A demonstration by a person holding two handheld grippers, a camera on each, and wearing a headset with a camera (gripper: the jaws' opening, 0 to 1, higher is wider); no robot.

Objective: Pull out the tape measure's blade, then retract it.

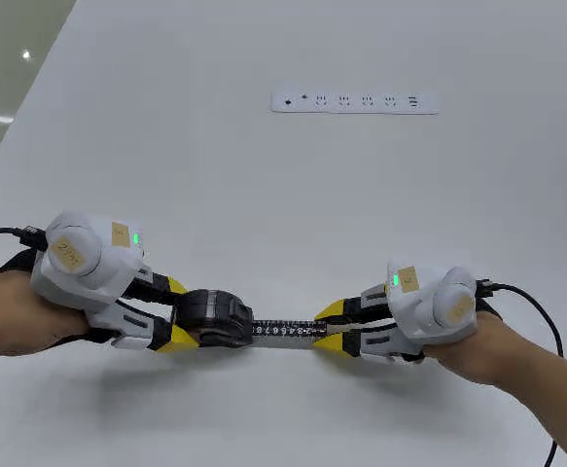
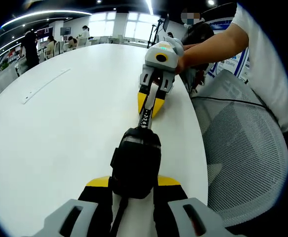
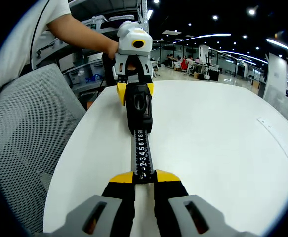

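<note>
At 7 o'clock on white bench [image 1: 264,195], L gripper [image 1: 177,311] level, jaws clamped on chunky black tape measure [image 1: 215,317], R gripper [image 1: 329,327] at 4 o'clock pinching flat numbered blade [image 1: 288,330], partly out.

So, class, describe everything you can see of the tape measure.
The tape measure has a black, seemingly plastic case, gripped by the left claw. Its dark blade, printed with white numerals, is pulled out a short way, its end pinched in the right claw. The case appears to rest on the white table.
</note>
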